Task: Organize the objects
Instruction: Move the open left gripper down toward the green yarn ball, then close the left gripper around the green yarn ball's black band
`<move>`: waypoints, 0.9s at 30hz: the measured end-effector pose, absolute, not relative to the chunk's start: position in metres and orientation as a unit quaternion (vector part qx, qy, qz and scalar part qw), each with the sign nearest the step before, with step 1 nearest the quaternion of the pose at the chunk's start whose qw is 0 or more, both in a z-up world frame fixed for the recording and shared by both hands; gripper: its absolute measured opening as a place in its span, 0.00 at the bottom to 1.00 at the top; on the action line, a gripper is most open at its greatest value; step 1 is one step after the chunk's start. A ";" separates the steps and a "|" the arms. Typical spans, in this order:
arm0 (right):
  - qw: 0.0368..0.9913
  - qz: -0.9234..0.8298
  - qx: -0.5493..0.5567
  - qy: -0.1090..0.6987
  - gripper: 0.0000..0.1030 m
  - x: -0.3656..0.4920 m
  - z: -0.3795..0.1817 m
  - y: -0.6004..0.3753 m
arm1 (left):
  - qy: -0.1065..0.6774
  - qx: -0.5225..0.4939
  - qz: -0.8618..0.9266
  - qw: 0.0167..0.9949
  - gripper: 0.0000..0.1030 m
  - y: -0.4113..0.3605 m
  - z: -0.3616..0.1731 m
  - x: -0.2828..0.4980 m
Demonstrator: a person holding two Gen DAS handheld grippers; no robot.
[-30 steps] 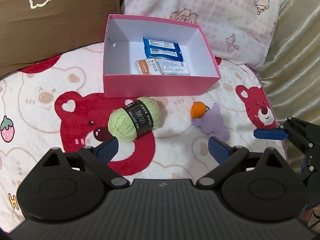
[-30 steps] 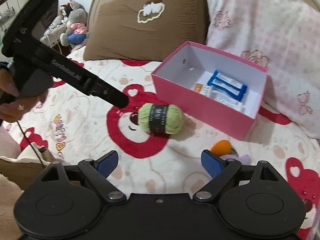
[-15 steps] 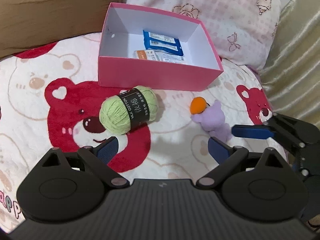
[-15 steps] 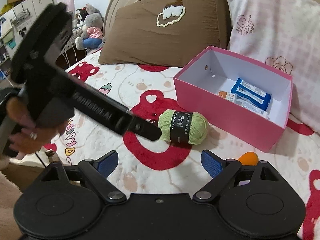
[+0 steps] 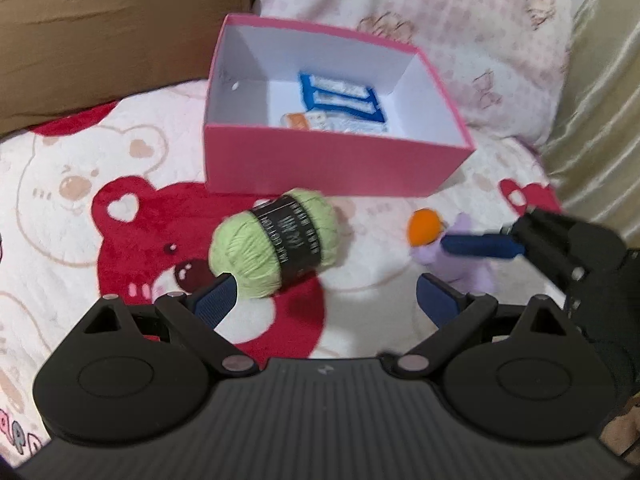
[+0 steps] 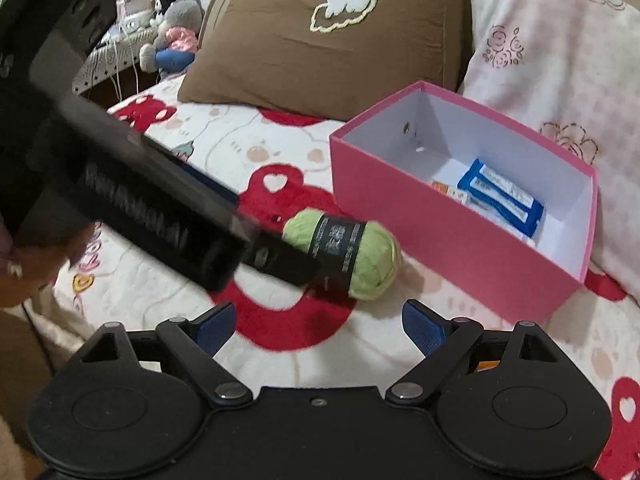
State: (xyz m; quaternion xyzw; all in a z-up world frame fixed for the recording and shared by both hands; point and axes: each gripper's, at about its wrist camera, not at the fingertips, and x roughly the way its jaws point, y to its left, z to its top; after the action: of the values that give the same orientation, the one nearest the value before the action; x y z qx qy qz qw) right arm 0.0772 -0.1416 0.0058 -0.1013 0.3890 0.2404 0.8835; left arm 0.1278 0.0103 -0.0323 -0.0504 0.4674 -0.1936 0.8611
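A green yarn ball (image 5: 276,248) with a black label lies on the bear-print blanket, just in front of a pink box (image 5: 336,172) that holds blue packets (image 5: 340,96). My left gripper (image 5: 325,300) is open, and its left pad touches or nearly touches the yarn's near side. A purple plush toy (image 5: 472,276) with an orange part (image 5: 424,232) lies to the right. My right gripper (image 6: 320,324) is open, and one blue-padded finger (image 5: 480,246) hovers over the plush. In the right wrist view the yarn (image 6: 360,260) is partly hidden behind the left gripper's black finger (image 6: 280,260).
A brown pillow (image 5: 100,32) and a pink floral pillow (image 5: 460,32) lean behind the box. Beige fabric (image 5: 600,120) rises at the right. Stuffed toys (image 6: 172,36) sit on a shelf far left. A hand (image 6: 24,276) holds the left gripper.
My left gripper has moved nearer to the yarn. My right gripper has moved left, so its finger now lies over the plush, and the box and yarn look closer in its view.
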 end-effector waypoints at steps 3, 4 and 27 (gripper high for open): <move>0.884 0.247 -0.103 0.382 0.90 0.090 -0.002 -0.140 | 0.478 -0.084 -0.200 0.851 0.95 0.016 -0.042 0.137; 0.881 0.255 -0.110 0.383 0.90 0.096 -0.006 -0.138 | 0.476 -0.094 -0.201 0.851 0.95 0.018 -0.044 0.139; 0.883 0.252 -0.036 0.395 0.90 0.164 -0.074 -0.152 | 0.489 -0.057 -0.159 0.856 0.92 0.016 -0.085 0.189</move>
State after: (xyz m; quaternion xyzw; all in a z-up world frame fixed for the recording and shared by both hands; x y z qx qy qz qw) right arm 0.1638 -0.1516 -0.0735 -0.0359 0.3952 0.2520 0.8826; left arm 0.1888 0.0160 -0.0851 -0.0566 0.4892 -0.1590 0.8557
